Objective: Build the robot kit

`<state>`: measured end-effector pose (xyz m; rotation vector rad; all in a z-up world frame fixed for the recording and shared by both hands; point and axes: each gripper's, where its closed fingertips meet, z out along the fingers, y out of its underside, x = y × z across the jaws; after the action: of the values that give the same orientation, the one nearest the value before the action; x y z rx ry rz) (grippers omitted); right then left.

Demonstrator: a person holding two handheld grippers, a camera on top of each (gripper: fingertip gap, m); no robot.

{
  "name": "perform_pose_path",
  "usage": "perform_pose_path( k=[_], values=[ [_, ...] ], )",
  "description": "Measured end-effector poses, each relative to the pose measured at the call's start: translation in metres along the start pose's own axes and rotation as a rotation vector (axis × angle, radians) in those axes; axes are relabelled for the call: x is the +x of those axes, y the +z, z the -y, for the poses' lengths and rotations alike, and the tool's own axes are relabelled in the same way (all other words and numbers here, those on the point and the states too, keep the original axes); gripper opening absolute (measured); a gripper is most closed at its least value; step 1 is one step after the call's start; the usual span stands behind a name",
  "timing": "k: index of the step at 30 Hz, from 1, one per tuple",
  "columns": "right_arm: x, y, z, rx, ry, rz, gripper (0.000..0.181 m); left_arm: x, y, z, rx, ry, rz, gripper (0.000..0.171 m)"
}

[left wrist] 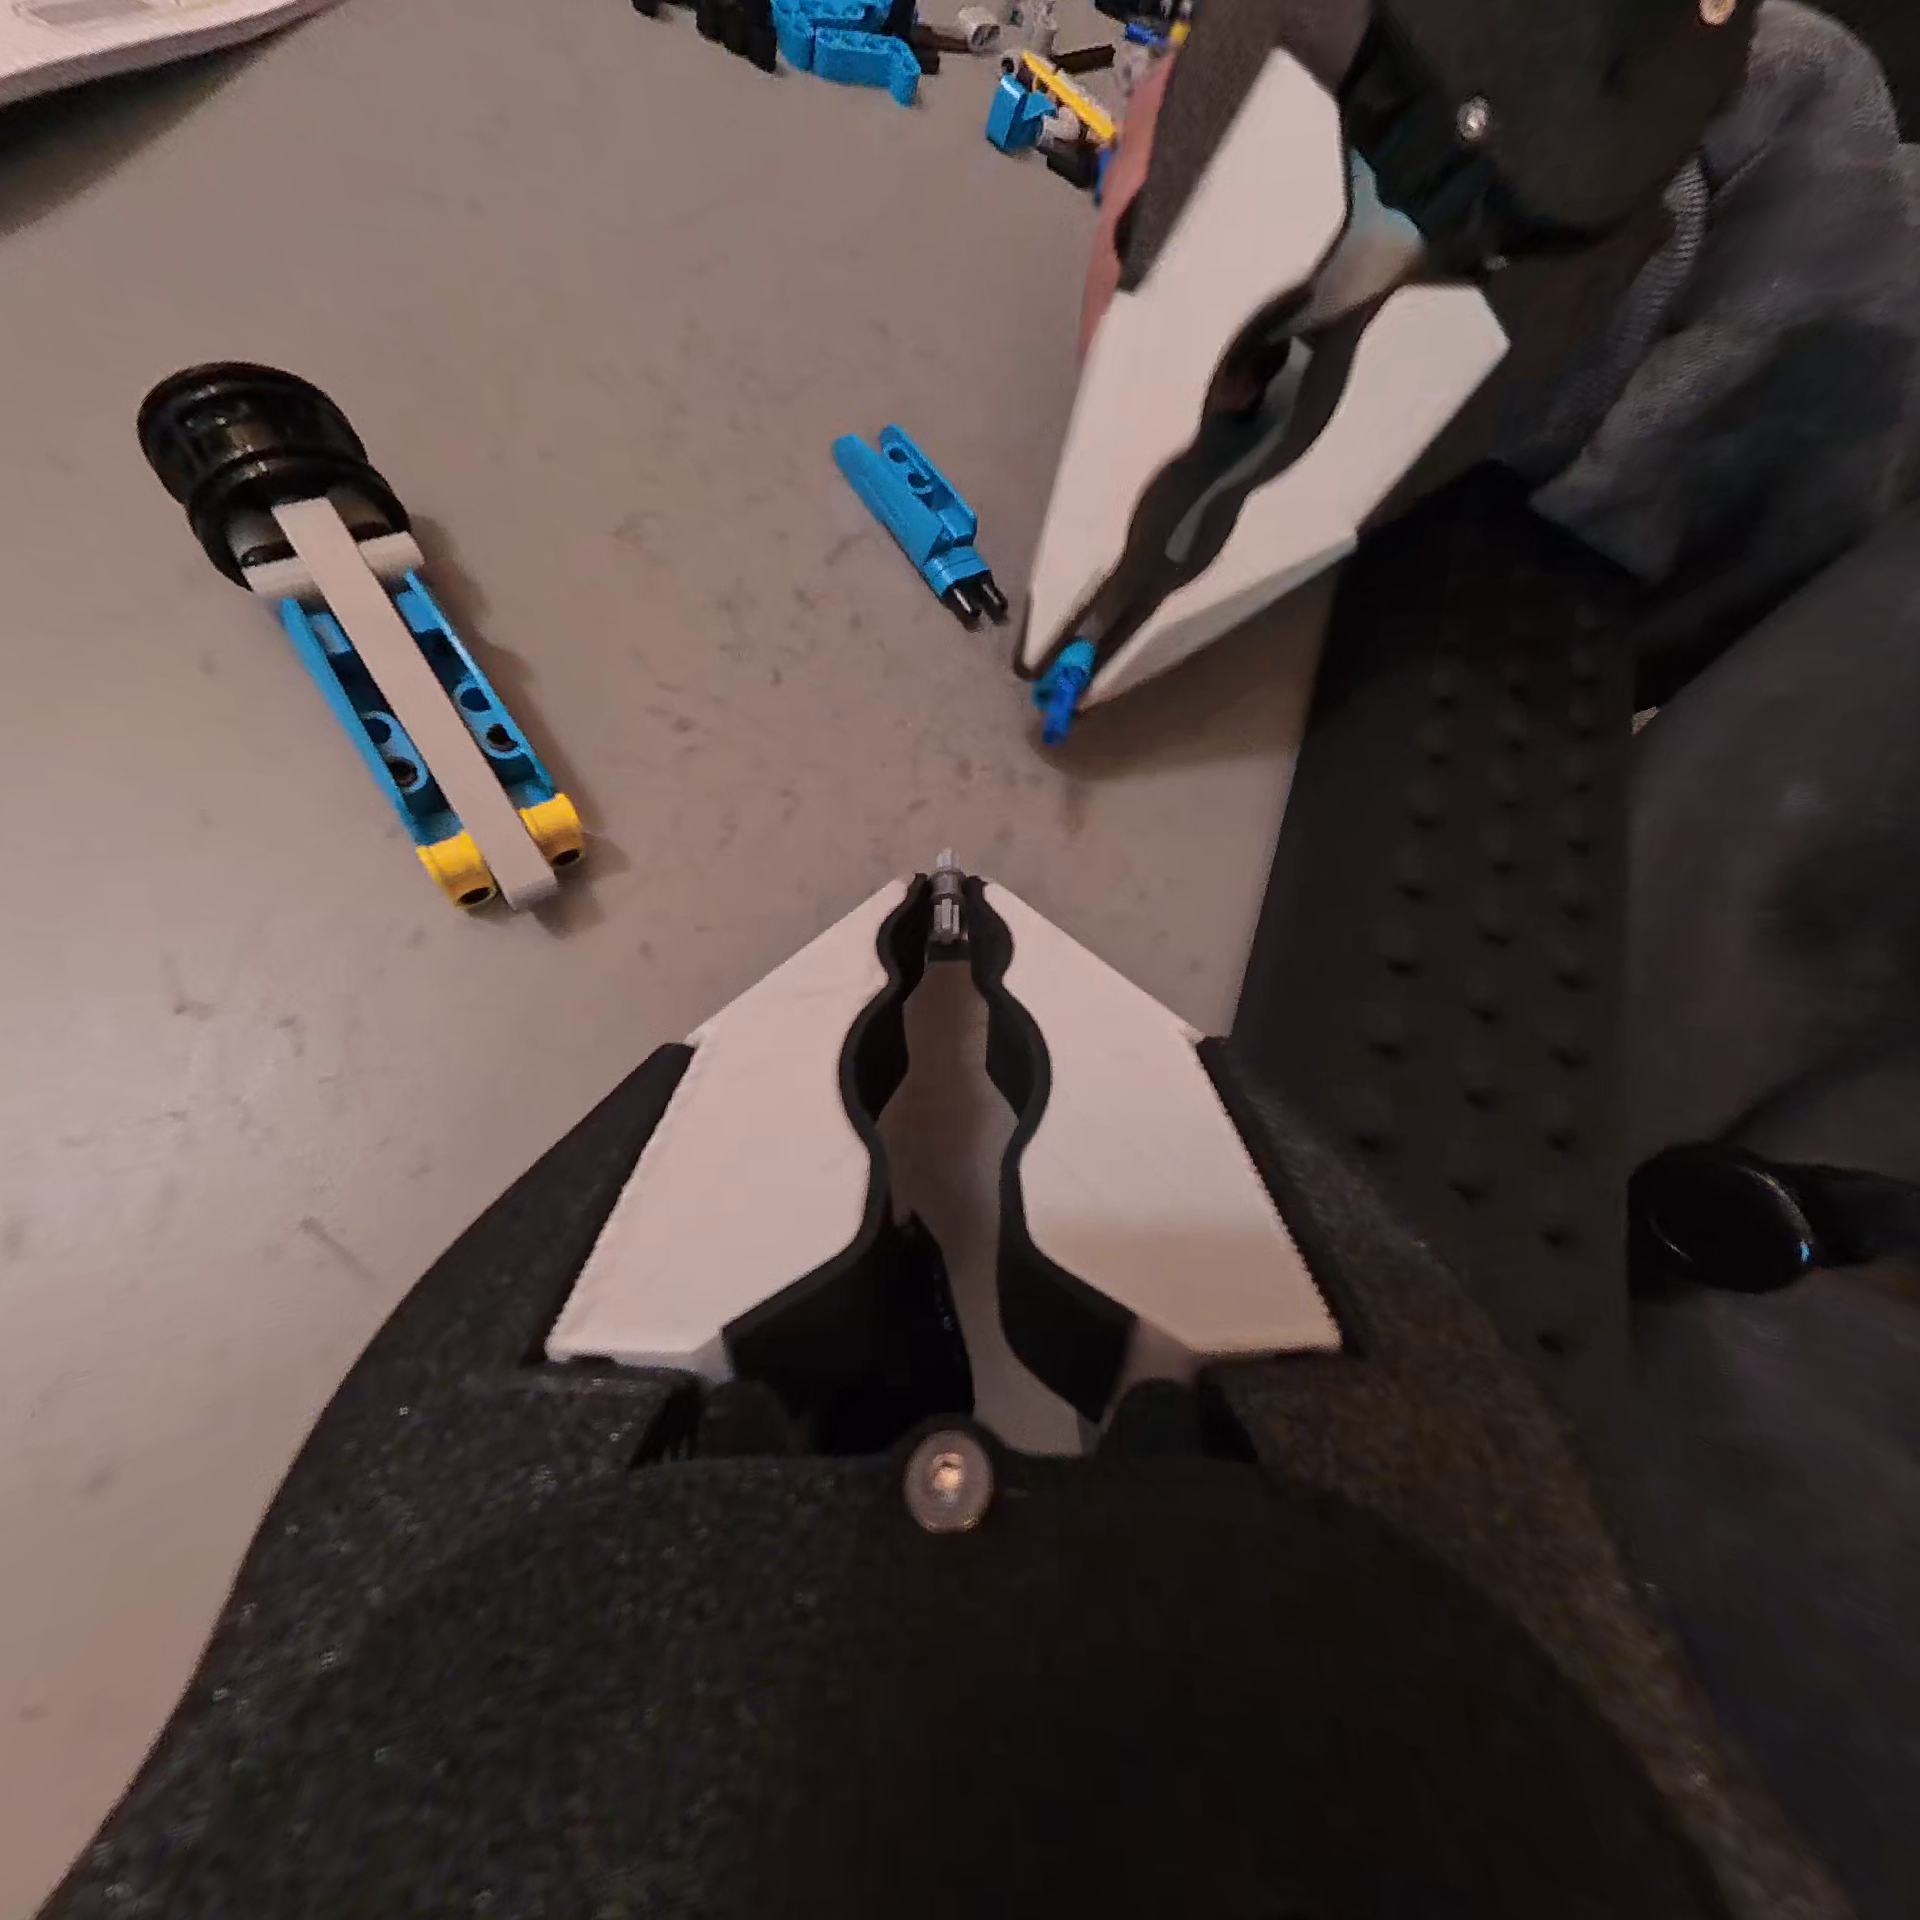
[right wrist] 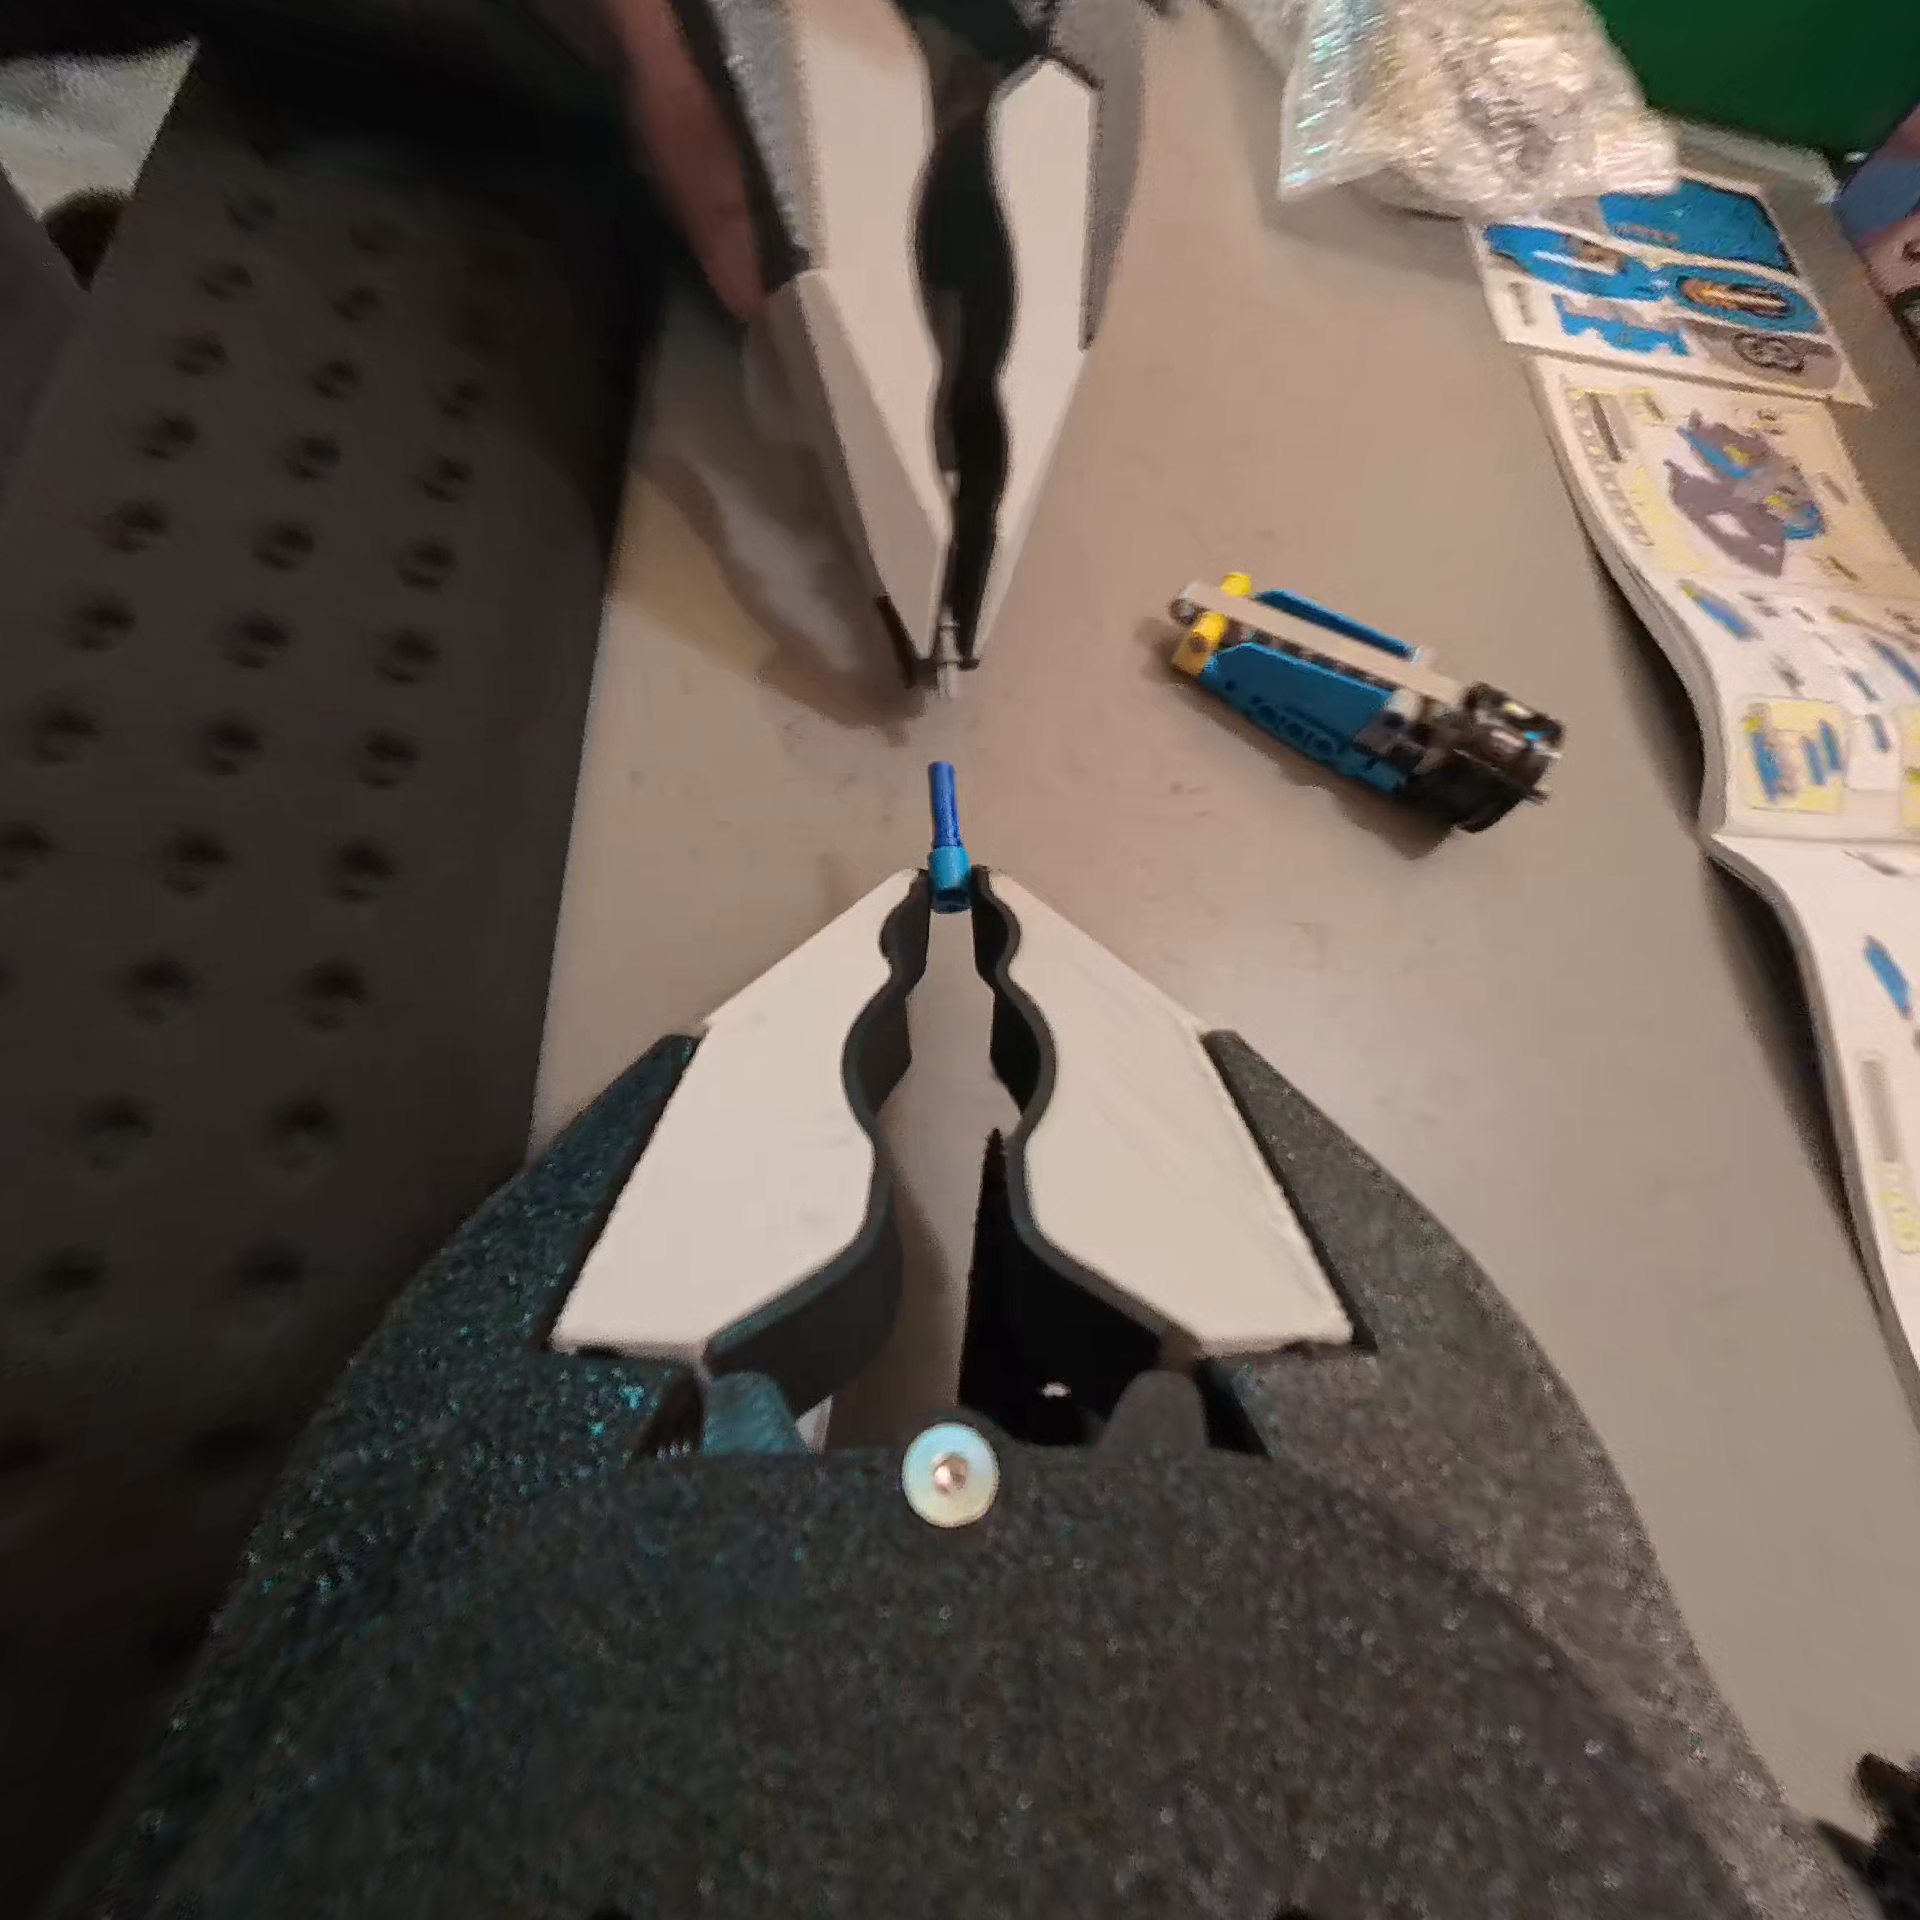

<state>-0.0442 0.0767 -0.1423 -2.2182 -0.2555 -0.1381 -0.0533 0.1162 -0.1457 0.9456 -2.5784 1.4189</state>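
Note:
My left gripper [left wrist: 943, 894] is shut on a small grey pin [left wrist: 943, 902] that sticks out past its tips; it also shows in the right wrist view [right wrist: 943, 655], pointing at my right gripper. My right gripper [right wrist: 948, 883] is shut on a small blue pin piece [right wrist: 945, 847] held above the grey table; it shows in the left wrist view [left wrist: 1070, 665] with the blue pin [left wrist: 1064, 691] at its tips. The two pins face each other a short gap apart.
A blue, grey and yellow beam assembly with a black wheel [left wrist: 395, 665] lies on the table, also in the right wrist view [right wrist: 1361, 707]. A small blue part with black pins [left wrist: 920, 520] lies near it. Loose parts [left wrist: 862, 47] far back. Open instruction booklet [right wrist: 1787, 644], plastic bag [right wrist: 1455, 94]. Black perforated chair [right wrist: 260, 623]. Left tips to right tips: about 5 cm.

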Motion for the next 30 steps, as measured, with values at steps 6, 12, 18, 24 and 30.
perform_pose_path(
  k=[6, 12, 18, 24, 30],
  values=[
    [-0.022, 0.002, 0.004, -0.013, -0.006, 0.090, 0.007, 0.006, 0.005, -0.008, -0.051, 0.058, 0.001, 0.006],
    [-0.007, -0.004, 0.001, 0.010, 0.115, 0.068, 0.008, 0.014, 0.007, -0.011, -0.065, 0.166, 0.021, 0.006],
    [0.005, -0.010, 0.008, 0.078, 0.142, 0.034, 0.008, 0.015, 0.007, -0.012, -0.068, 0.170, 0.019, 0.006],
    [0.006, -0.007, 0.001, 0.009, 0.036, -0.030, 0.007, 0.015, 0.008, -0.020, -0.110, 0.252, 0.061, 0.007],
    [0.002, -0.006, 0.009, -0.087, -0.465, -0.295, 0.007, 0.015, 0.007, -0.020, -0.109, 0.207, 0.028, 0.007]
  ],
)
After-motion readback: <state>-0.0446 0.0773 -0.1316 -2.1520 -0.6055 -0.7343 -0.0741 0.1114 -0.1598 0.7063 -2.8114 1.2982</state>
